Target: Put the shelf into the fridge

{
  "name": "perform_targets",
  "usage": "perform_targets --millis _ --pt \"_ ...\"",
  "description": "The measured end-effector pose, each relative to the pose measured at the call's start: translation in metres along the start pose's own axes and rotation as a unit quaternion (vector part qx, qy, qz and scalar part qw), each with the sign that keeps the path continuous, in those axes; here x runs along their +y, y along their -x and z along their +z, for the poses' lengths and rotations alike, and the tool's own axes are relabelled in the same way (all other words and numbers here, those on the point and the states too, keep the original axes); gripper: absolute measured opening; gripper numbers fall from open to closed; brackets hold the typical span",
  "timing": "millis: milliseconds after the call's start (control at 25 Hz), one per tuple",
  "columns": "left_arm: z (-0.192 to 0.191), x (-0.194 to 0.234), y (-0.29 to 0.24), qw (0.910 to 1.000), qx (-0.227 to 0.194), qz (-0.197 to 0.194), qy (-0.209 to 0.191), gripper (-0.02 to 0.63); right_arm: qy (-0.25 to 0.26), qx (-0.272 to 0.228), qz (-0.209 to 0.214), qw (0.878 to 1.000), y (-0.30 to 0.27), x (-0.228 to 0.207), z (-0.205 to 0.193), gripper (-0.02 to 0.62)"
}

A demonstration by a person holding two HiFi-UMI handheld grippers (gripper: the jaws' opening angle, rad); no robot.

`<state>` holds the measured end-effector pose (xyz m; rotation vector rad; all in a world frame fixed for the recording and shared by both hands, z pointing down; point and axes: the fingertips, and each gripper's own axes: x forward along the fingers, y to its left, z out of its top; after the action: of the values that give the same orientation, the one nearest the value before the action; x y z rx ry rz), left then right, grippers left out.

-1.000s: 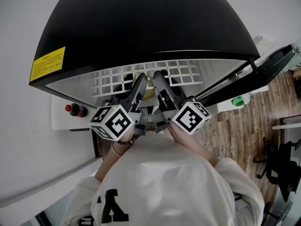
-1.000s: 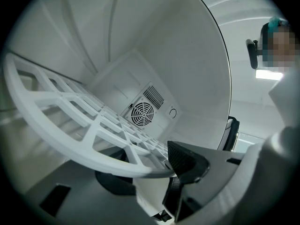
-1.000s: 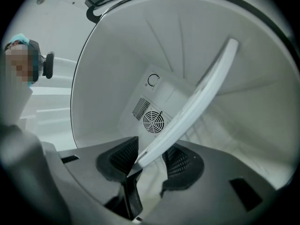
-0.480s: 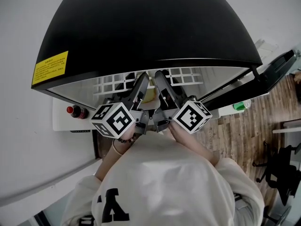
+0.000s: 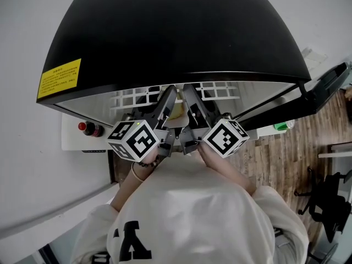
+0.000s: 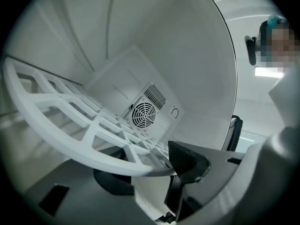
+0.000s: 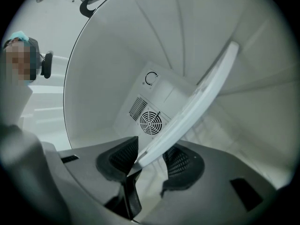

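Status: shelf (image 6: 70, 125) is most of the way into the fridge (image 5: 176, 32). Head view shows only a front strip of white lattice past the front edge of the black top; the rest is hidden under it.

Left gripper (image 6: 150, 170) and right gripper (image 7: 150, 161) sit side by side at the middle of the shelf's front rim, at the fridge mouth, both pointing into the cavity.
- Right: jaws narrow, pads clamped on the rim, which shows edge-on between them.
- Left: rim between the jaws, pads touching both faces. Jaws have just eased a shade wider, so this reads as the lighter grip.

Key relation: the shelf runs straight ahead from both claws toward the back wall and its fan (image 6: 143, 114). Push axis, gripper axis and shelf depth all line up. The shelf's long axis lies across, side wall to side wall. Neither hand is nearer; both are already on it.

Judgement: what's left is a straight push, both hands together. With the grips this close at mid-rim, yaw control looks weak, so a corner could bind on a side wall. Can't tell whether the side edges sit on wall ledges, or how near the far edge is to the back wall.
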<state>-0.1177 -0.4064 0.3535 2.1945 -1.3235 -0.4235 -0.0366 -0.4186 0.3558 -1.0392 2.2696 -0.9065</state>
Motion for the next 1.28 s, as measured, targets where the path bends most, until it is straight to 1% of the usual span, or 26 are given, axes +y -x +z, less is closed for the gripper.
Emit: perform_targets --millis 120,200,320,400,520,600,680,720,760,800,840,880,920,1040,1160,1280 --pt "-0.003 -0.003 0.007 0.9998 0.005 0.003 -0.021 0.234 0.007 0.002 -0.013 1.000 0.006 0.000 -0.001 0.173" --pt "-0.005 -0.004 0.016 0.9989 0.006 0.010 -0.044 0.257 0.018 -0.002 -0.026 1.000 0.015 0.002 -0.003 0.201" --pt "-0.009 -0.006 0.032 0.9974 0.005 0.022 -0.068 0.262 0.023 -0.004 -0.023 0.999 0.026 0.007 -0.011 0.228" --pt "-0.013 -0.008 0.045 0.9967 0.003 0.029 -0.076 0.262 0.025 -0.007 -0.025 0.999 0.036 0.012 -0.016 0.229" --pt "-0.025 -0.006 0.061 0.9969 0.008 0.037 -0.069 0.262 0.031 -0.011 -0.047 0.998 0.053 0.016 -0.025 0.229" --pt "-0.031 -0.006 0.073 0.9965 0.011 0.042 -0.071 0.262 0.054 -0.008 -0.051 0.997 0.063 0.021 -0.031 0.229" --pt "-0.033 -0.011 0.084 0.9949 0.011 0.042 -0.091 0.261 0.096 -0.001 -0.048 0.994 0.072 0.029 -0.037 0.223" --pt "-0.034 -0.014 0.090 0.9936 0.011 0.041 -0.105 0.259 0.118 0.002 -0.046 0.992 0.076 0.035 -0.040 0.213" --pt "-0.035 -0.017 0.096 0.9918 0.012 0.039 -0.121 0.254 0.141 0.002 -0.041 0.989 0.081 0.042 -0.042 0.173" --pt "-0.037 -0.020 0.102 0.9898 0.013 0.038 -0.137 0.217 0.162 0.001 -0.035 0.986 0.085 0.049 -0.045 0.113" --pt "-0.039 -0.023 0.107 0.9877 0.014 0.037 -0.152 0.141 0.181 0.000 -0.028 0.983 0.089 0.057 -0.047 0.071" --pt "-0.042 -0.026 0.112 0.9858 0.015 0.035 -0.163 0.072 0.198 -0.002 -0.021 0.980 0.094 0.064 -0.050 0.063" --pt "-0.044 -0.028 0.117 0.9843 0.016 0.034 -0.172 0.037 0.211 -0.003 -0.015 0.977 0.098 0.070 -0.053 0.057" --pt "-0.052 -0.034 0.128 0.9814 0.023 0.030 -0.188 0.008 0.232 -0.003 -0.005 0.973 0.109 0.082 -0.065 0.046" --pt "-0.056 -0.038 0.140 0.9801 0.025 0.031 -0.194 0.006 0.240 0.004 -0.002 0.971 0.120 0.088 -0.076 0.042" --pt "-0.056 -0.047 0.147 0.9795 0.024 0.026 -0.198 0.006 0.246 0.003 0.001 0.969 0.126 0.095 -0.077 0.041"
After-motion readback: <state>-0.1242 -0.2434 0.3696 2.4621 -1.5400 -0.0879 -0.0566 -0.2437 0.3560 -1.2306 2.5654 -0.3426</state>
